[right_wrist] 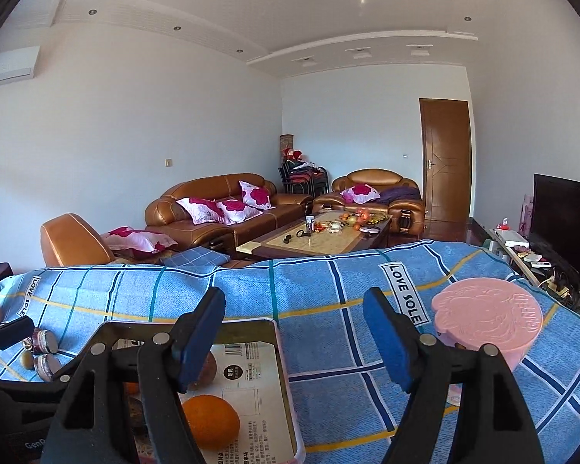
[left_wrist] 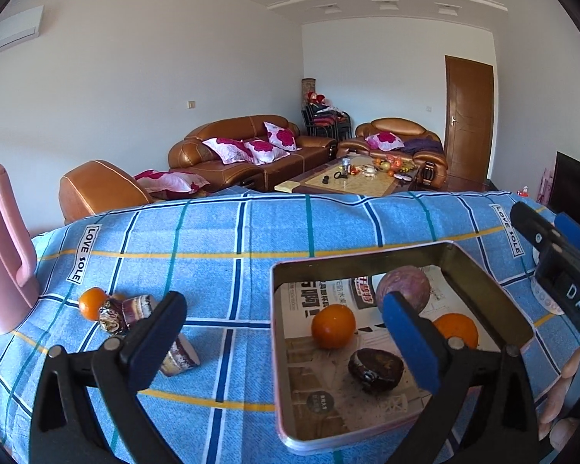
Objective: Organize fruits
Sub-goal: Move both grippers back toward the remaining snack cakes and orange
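Fruits, two oranges (left_wrist: 333,326) and a purple one (left_wrist: 403,284), lie in the tin (left_wrist: 278,348) on the checked surface (left_wrist: 220,239), while the left tool (left_wrist: 286,332) hovers tilted down, wide and empty, and the right tool (right_wrist: 294,336) hovers nearly level, jaws apart, gripping nothing.
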Available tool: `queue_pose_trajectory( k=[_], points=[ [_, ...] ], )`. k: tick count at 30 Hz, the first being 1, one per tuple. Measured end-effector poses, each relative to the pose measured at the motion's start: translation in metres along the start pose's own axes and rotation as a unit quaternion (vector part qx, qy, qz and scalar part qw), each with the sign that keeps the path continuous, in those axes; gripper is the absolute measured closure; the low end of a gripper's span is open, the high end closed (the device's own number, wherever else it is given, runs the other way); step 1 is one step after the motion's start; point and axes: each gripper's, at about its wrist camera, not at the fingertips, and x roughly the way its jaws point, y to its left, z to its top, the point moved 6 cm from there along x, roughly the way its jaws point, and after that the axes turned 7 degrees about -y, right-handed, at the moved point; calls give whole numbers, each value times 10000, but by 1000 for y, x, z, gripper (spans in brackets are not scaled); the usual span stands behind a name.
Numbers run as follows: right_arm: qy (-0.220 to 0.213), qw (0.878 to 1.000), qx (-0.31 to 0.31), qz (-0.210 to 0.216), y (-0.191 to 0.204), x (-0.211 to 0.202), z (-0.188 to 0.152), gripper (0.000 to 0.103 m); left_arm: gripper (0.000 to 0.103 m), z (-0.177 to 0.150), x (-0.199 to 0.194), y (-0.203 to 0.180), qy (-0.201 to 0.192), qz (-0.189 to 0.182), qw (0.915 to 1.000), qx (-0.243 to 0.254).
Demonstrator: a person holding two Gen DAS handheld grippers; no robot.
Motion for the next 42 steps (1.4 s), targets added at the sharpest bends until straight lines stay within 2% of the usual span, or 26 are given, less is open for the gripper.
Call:
queue_pose_trajectory(
  k=[8, 22, 36, 42],
  points=[
    [-17, 9999, 48, -137, 4, -15, -2, 28, 0, -3, -17, 15, -164, 163, 9997, 4],
    [138, 9999, -15, -95, 30, -45, -12, 28, 0, -17, -33, 43, 1, 210, 9998, 41],
    [292, 9994, -45, 159, 84, -46, -19, 28, 0, -20, -33, 73, 67, 357, 9992, 151],
    [322, 9987, -101, 376, 114, -46, -22, 28, 0, -22, -24, 99, 268, 516, 9983, 88]
  ],
)
